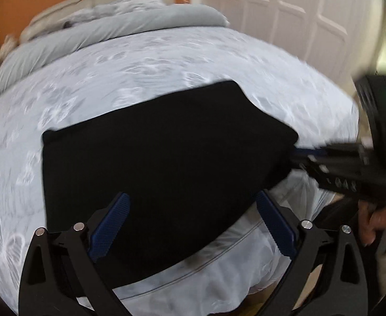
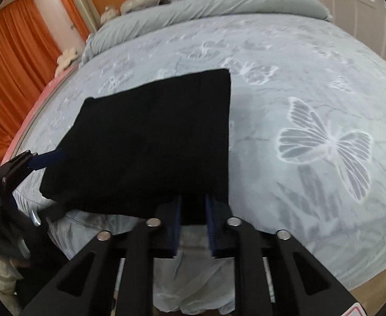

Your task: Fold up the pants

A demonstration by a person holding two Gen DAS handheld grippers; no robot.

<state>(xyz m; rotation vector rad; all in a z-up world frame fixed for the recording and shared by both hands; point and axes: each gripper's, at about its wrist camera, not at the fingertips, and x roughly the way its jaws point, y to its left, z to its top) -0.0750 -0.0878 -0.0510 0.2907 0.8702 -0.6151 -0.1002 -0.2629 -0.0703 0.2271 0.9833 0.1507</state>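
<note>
Left gripper (image 1: 193,221) fills the bottom of the left wrist view, blue pads spread wide, nothing pinched; black pants (image 1: 150,163) lie under them, mid-frame, folded into a compact block on the butterfly bedspread (image 1: 166,58). Right gripper (image 1: 296,150) enters from the right edge, tips at the block's right corner.

Right wrist view: right gripper (image 2: 194,210) at bottom centre, jaws narrowed and clenched on the pants' (image 2: 150,137) near hem. Left gripper's fingertip (image 2: 49,158) touches the left edge.

Looks like a late fold. Next: left needs a matching edge grip before lifting.
</note>
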